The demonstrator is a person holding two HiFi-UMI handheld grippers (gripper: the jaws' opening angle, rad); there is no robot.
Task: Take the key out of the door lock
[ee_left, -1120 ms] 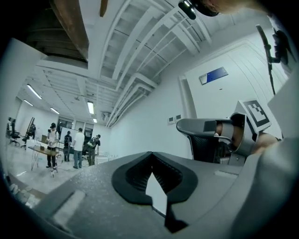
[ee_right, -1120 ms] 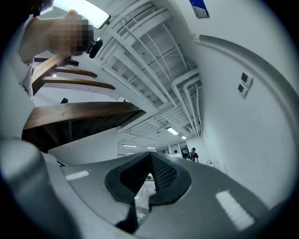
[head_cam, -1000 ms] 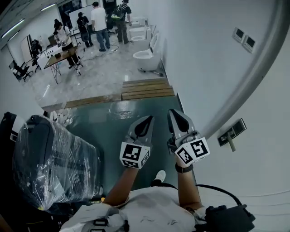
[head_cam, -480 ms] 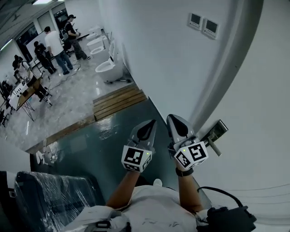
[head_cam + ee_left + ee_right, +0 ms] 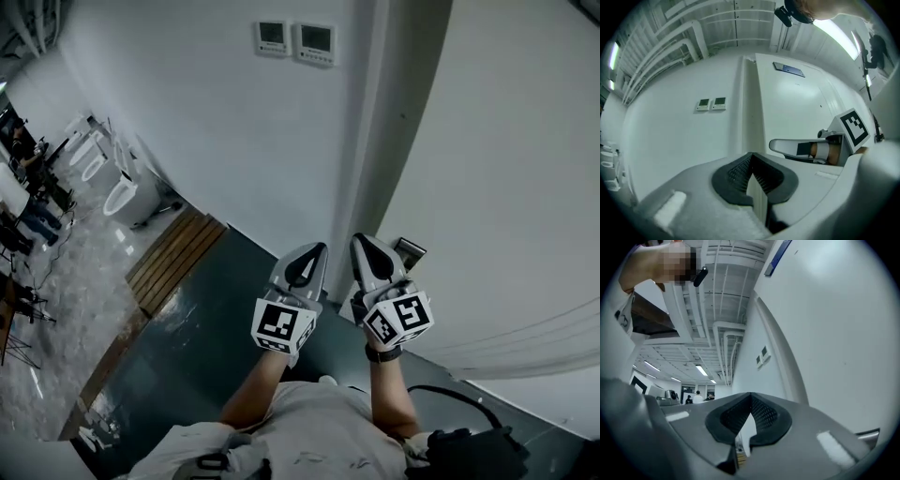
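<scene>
Head view: the left gripper [image 5: 305, 265] and right gripper [image 5: 373, 258] sit side by side, both closed and empty, the lock plate [image 5: 411, 250] just past the right one's tip; the key cannot be made out, and open floor [image 5: 187, 319] lies left of the left one. Left gripper view: jaws together, door frame [image 5: 749, 103] edge straight ahead, two wall panels [image 5: 719, 103] up left, print too small to read. Right gripper view: jaws together, bare door [image 5: 834, 333] on the right.

A white wall [image 5: 187, 122] is seen bearing two small control panels [image 5: 295, 39] (side by side). A dark green floor [image 5: 187, 347] is bordered by wooden boards [image 5: 173, 261], with white toilets [image 5: 122, 192] lined up beyond.
</scene>
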